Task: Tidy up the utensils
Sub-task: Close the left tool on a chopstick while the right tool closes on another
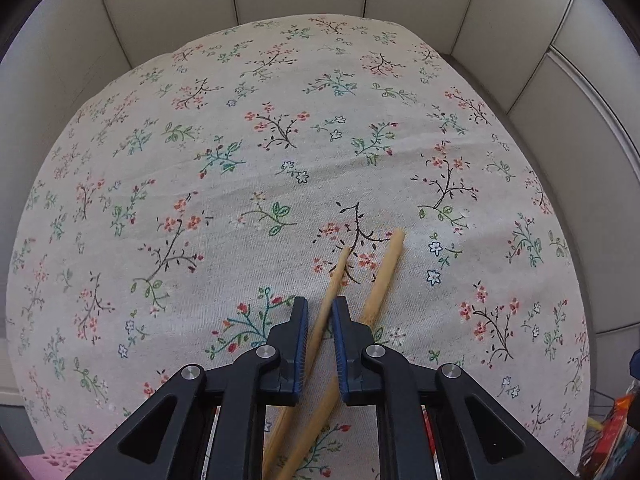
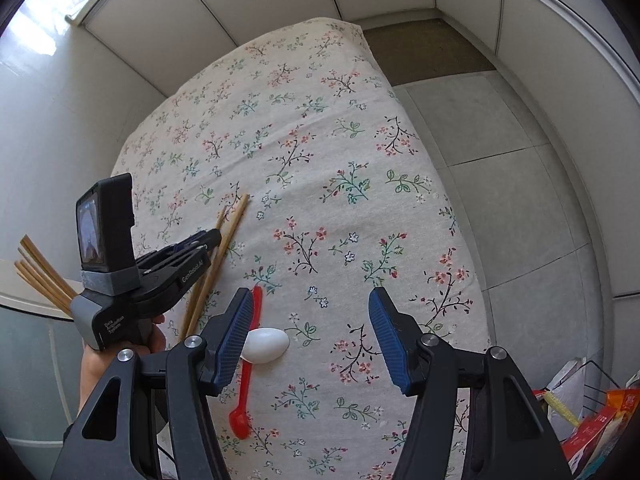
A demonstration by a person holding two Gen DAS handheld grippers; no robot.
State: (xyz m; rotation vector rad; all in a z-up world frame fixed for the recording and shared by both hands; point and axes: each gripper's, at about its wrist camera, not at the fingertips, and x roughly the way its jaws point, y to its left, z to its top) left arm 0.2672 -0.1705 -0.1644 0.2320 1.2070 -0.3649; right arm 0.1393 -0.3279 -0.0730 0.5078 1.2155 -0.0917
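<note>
Left gripper [image 1: 320, 312] nearly closed, pointing steeply down at the table, its pads pinching one of the two wooden chopsticks [image 1: 384, 268] lying on the floral tablecloth [image 1: 280, 140]. The thinner stick runs between the pads; the second one passes just right of the right finger (whether that one is also caught, cannot tell). They lie crossed and loose on the cloth, probably why the grip comes in mid-length from above rather than at a tip.

Right gripper [image 2: 310, 334] stands about half open, holding nothing, hovering over the cloth. By its left finger lie a white egg-shaped object [image 2: 266, 344] and a red plastic spoon [image 2: 246, 376], the white piece resting on or against the spoon's handle, contact unclear. Likely staged for a next pick.

From the right wrist view the left gripper [image 2: 216, 236] is down on the chopstick pair [image 2: 224, 236], a hand [image 2: 96, 364] on its grip. Behind it, more chopsticks [image 2: 40, 276] stick up at the left edge, holder hidden; likely the sorting destination. Clutter in a wire basket [image 2: 596, 396] far right.
</note>
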